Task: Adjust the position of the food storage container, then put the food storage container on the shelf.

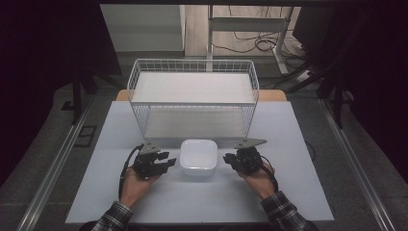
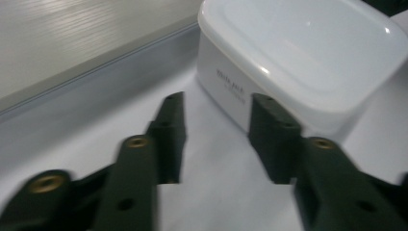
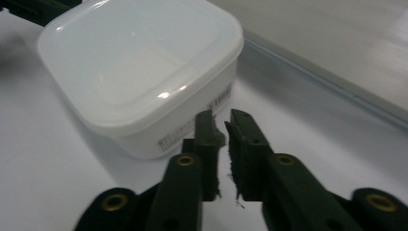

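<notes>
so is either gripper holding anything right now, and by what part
Nothing is held. The left gripper is open beside the white box; the right gripper is nearly shut on nothing.
</notes>
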The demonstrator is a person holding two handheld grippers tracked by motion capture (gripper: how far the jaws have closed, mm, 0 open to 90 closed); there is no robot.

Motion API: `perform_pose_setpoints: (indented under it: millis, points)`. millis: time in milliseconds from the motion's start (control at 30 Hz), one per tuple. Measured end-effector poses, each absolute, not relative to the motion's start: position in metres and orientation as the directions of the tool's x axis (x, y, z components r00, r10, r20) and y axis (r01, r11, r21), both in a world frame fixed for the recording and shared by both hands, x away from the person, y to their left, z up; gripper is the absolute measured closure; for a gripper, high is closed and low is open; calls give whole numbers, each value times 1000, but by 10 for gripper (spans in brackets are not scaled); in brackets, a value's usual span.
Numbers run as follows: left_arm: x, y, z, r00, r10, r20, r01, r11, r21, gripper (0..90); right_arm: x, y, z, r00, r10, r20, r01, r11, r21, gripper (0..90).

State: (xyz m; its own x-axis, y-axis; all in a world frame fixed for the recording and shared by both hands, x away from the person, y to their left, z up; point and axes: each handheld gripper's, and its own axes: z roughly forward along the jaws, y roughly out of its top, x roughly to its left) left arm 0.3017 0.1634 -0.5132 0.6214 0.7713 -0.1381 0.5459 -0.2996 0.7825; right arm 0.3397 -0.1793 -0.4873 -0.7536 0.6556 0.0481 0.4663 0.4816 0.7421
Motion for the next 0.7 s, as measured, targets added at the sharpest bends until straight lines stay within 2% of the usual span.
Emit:
perform_pose_setpoints:
  millis: [167, 267, 433, 567, 700]
  points:
    - [288, 173, -513, 629, 767, -131, 535, -304, 788, 336, 330, -191, -485, -751, 659, 39, 451, 470, 759, 569]
    - [282, 176, -514, 636, 759, -141, 524, -290, 801, 210, 326, -196, -487, -749, 661, 45, 452, 460, 765, 376]
    - [277, 178, -518, 639, 755, -148, 531, -293, 795, 73, 319, -203, -492, -758, 651, 37, 438, 466, 769, 151]
    - [278, 179, -520, 628, 762, -156, 550, -293, 782, 35, 317, -208, -496, -749, 661, 45, 451, 459, 765, 64]
    - [279, 179, -521, 635, 756, -156, 540, -290, 790, 32, 320, -210, -499, -745, 665, 54, 464, 458, 759, 38]
